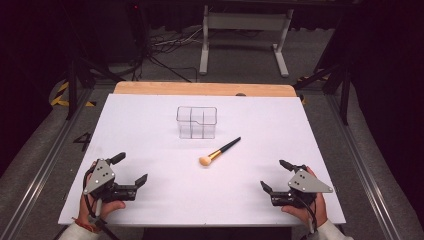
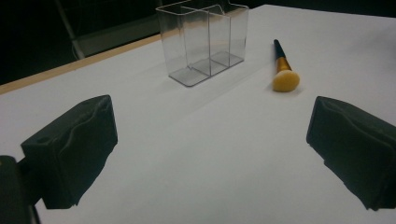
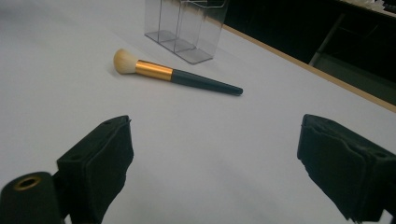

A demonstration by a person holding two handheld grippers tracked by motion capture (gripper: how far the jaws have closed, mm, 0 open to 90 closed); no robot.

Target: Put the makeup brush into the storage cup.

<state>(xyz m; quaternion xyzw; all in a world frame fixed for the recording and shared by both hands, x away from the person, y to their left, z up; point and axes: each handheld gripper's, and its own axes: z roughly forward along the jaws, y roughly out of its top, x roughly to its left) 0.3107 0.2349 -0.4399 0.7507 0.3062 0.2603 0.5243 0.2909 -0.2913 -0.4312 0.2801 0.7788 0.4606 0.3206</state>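
Table [image 1: 150,125]: white top, holding everything.
Clear box [image 1: 196,122]: middle of the table, no writing seen.
Brush [image 1: 220,151]: just beside the box, at its 5 o'clock.
Left gripper [image 1: 132,170]: jaws wide apart, empty; brush at 2 o'clock, well apart.
Right gripper [image 1: 274,174]: jaws wide apart, empty; brush at 10 o'clock, well apart.

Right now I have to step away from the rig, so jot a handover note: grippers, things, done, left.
Left gripper: open, holding nothing, low at the near left of the white table.
Right gripper: open, holding nothing, at the near right.
Makeup brush: lying flat mid-table, bristles toward the person.
Clear divided organizer: upright just behind it, nothing inside.
Done: nothing yet.
Left: probably pick up the brush and stand it in the organizer.
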